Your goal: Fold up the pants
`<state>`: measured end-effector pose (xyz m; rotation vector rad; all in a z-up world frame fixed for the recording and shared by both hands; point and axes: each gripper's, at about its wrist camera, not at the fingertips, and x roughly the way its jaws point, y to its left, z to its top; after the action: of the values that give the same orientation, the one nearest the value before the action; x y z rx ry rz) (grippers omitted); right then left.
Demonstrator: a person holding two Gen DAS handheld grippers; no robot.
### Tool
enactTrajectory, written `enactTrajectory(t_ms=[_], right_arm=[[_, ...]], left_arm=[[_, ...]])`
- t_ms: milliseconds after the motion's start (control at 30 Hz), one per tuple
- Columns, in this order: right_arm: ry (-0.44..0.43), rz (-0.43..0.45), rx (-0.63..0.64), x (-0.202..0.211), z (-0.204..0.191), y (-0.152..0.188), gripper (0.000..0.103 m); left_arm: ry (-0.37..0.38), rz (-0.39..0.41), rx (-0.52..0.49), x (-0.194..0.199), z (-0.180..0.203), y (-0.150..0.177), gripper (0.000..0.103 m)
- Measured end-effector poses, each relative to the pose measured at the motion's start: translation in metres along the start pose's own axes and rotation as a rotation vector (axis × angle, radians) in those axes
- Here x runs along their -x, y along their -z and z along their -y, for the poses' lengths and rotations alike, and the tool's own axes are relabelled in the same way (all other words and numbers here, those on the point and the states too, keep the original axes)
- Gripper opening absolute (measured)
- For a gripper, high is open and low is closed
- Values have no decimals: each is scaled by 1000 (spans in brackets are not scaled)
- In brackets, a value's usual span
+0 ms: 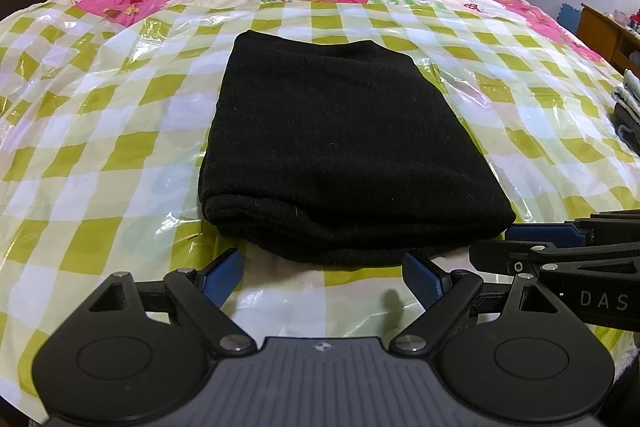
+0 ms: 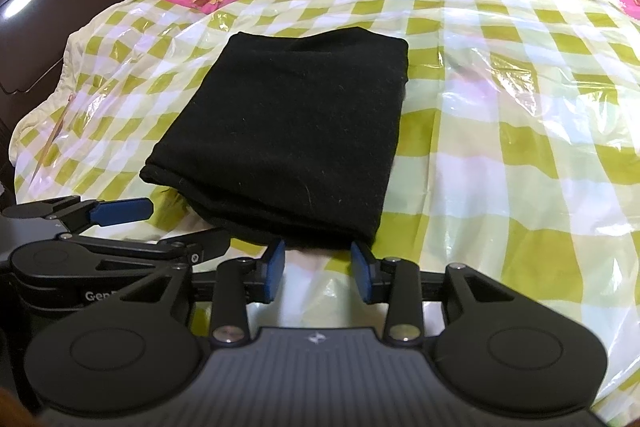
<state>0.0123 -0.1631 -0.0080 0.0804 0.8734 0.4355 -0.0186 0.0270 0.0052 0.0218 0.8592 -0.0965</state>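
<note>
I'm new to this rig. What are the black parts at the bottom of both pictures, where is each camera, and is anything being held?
Each picture comes from a camera on a hand-held claw, looking forward along its two blue-padded fingers. The first shows the left claw, the second the right claw. Both are open and hold nothing. In front of them lie the black pants, folded into a compact rectangle on a bed under a green-checked plastic sheet. Each claw also appears at the edge of the other's picture.

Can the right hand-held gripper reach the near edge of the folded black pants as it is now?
Probably yes. The right hand-held gripper is open, right at the near edge of the black pants, with nothing between. The left hand-held gripper is beside it, not blocking.
</note>
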Motion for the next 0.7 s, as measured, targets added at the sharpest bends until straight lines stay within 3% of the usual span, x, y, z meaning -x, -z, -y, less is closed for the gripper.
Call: enactTrajectory(t_ms=[700], right_arm=[[13,-2,5,0,-1,1,37]], left_arm=[[-5,0,-5,-1,-2,1,97]])
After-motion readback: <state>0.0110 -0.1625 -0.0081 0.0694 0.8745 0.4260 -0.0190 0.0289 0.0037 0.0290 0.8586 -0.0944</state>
